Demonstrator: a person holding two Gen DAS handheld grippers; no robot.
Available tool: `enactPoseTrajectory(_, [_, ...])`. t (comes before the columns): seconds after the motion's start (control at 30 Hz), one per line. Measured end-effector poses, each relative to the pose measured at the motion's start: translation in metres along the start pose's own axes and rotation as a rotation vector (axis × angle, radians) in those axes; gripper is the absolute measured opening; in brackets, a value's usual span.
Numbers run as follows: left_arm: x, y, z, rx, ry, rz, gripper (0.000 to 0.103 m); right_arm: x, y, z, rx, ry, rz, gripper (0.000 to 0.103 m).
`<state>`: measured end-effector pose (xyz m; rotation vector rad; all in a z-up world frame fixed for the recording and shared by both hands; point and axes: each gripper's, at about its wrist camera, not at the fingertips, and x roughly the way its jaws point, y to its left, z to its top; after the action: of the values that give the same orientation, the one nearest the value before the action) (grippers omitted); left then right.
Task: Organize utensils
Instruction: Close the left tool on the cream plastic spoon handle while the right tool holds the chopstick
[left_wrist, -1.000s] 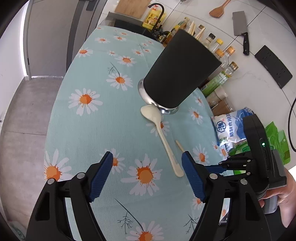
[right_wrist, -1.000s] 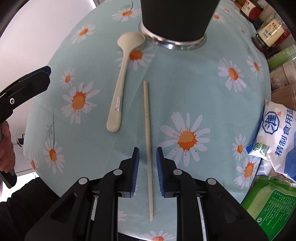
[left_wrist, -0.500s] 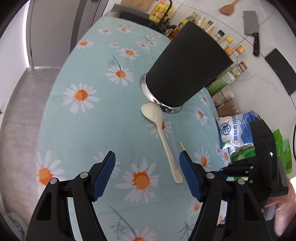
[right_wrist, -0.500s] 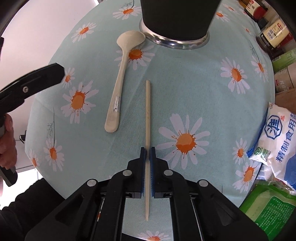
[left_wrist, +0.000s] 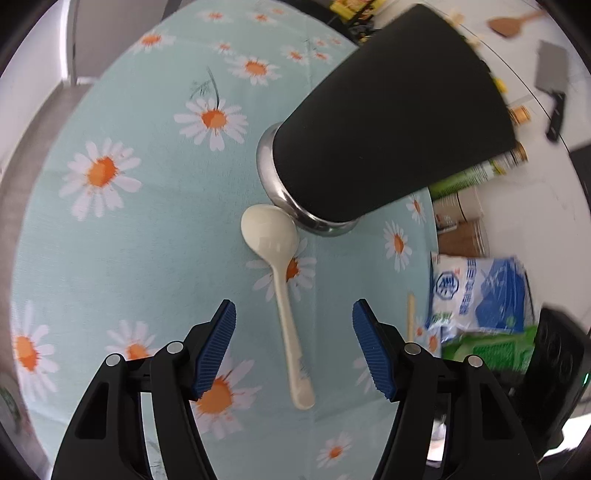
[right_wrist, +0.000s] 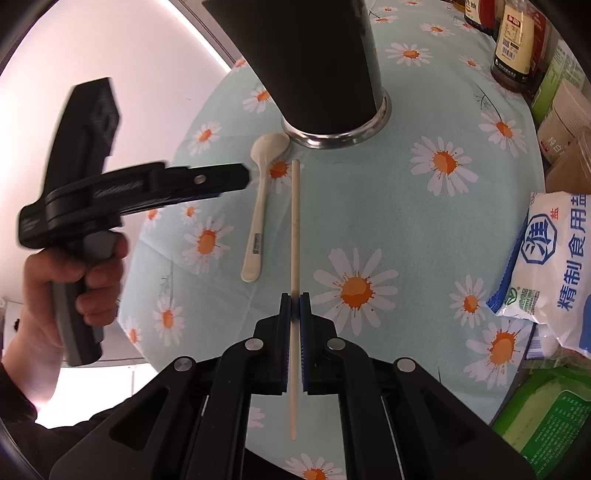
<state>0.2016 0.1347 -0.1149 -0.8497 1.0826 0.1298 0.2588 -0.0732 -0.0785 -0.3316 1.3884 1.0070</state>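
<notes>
Slim pale wooden chopstick (right_wrist: 294, 221) between ribbed blue fingers (right_wrist: 304, 317) of right gripper (right_wrist: 294, 301)

Both views are fisheye cameras riding on hand-held grippers, each looking steeply down along its own fingers at the daisy-print tablecloth (left_wrist: 155, 236). The left wrist view sits close above the cream spoon (left_wrist: 280, 280), with the black holder (left_wrist: 391, 122) at upper right. The right wrist view looks from beside it; both share the spoon (right_wrist: 258, 206), holder (right_wrist: 317, 59) and salt bag (right_wrist: 554, 266).
</notes>
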Motion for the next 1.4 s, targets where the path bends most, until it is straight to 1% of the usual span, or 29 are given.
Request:
enactPoseTrajectory(0.07, [0.005, 0.001, 0.005, -0.033, 0.025, -0.025, 0.057, -0.005, 0.001, -0.006, 0.002, -0.015, 0.035, 0.006])
enactPoseTrajectory(0.1, [0.009, 0.003, 0.007, -0.055, 0.036, -0.046, 0.057, -0.007, -0.001, -0.008, 0.007, -0.021, 0.051, 0.006])
enactPoseTrajectory(0.17, [0.014, 0.005, 0.01, -0.078, 0.047, -0.055, 0.057, -0.013, -0.008, -0.01, 0.013, -0.032, 0.069, 0.006])
enactPoseTrajectory(0.23, [0.016, 0.008, 0.012, -0.096, 0.047, -0.078, 0.056, -0.016, -0.01, -0.012, 0.016, -0.038, 0.075, 0.006])
enactPoseTrajectory(0.3, [0.018, 0.009, 0.015, -0.099, 0.043, -0.099, 0.052, -0.017, -0.014, -0.015, 0.02, -0.044, 0.084, 0.006])
enactPoseTrajectory(0.33, [0.019, 0.009, 0.016, -0.099, 0.038, -0.108, 0.052, -0.017, -0.016, -0.015, 0.051, -0.051, 0.05, 0.006])
enactPoseTrajectory(0.4, [0.02, 0.011, 0.018, -0.098, 0.03, -0.131, 0.052, -0.02, -0.021, -0.016, 0.053, -0.053, 0.05, 0.006])
enactPoseTrajectory(0.47, [0.02, 0.008, 0.019, -0.06, 0.025, -0.128, 0.052, -0.021, -0.024, -0.017, 0.054, -0.057, 0.049, 0.006])
enactPoseTrajectory(0.57, [0.023, 0.002, 0.016, 0.02, -0.002, -0.121, 0.052, -0.019, -0.025, -0.018, 0.058, -0.051, 0.046, 0.006])
enactPoseTrajectory(0.6, [0.023, 0.0, 0.015, 0.041, -0.01, -0.115, 0.048, -0.019, -0.026, -0.018, 0.058, -0.05, 0.045, 0.006])
enactPoseTrajectory(0.63, [0.024, -0.002, 0.013, 0.073, -0.026, -0.09, 0.044, -0.019, -0.025, -0.018, 0.058, -0.049, 0.047, 0.006])
enactPoseTrajectory(0.7, [0.024, -0.003, 0.011, 0.099, -0.041, -0.061, 0.033, -0.021, -0.024, -0.018, 0.052, -0.05, 0.051, 0.006])
enactPoseTrajectory(0.73, [0.024, -0.002, 0.01, 0.102, -0.05, -0.05, 0.031, -0.02, -0.024, -0.018, 0.05, -0.05, 0.049, 0.006])
enactPoseTrajectory(0.9, [0.022, 0.008, 0.007, 0.025, -0.094, -0.063, 0.021, -0.018, -0.022, -0.017, 0.048, -0.043, 0.045, 0.006])
enactPoseTrajectory(0.97, [0.023, 0.007, 0.005, -0.005, -0.125, -0.049, 0.016, -0.016, -0.022, -0.017, 0.048, -0.038, 0.044, 0.006])
enactPoseTrajectory(1.03, [0.024, 0.006, 0.003, -0.019, -0.151, -0.011, 0.01, -0.014, -0.021, -0.017, 0.05, -0.035, 0.045, 0.006])
enactPoseTrajectory(1.07, [0.025, 0.006, 0.004, -0.031, -0.159, -0.006, 0.009, -0.014, -0.02, -0.017, 0.047, -0.033, 0.046, 0.006])
enactPoseTrajectory(1.23, [0.026, 0.011, 0.003, -0.102, -0.19, -0.034, 0.007, -0.016, -0.018, -0.017, 0.043, -0.038, 0.042, 0.006])
enactPoseTrajectory(1.4, [0.026, 0.022, 0.001, -0.173, -0.202, -0.104, 0.002, -0.019, -0.021, -0.018, 0.053, -0.046, 0.043, 0.006])
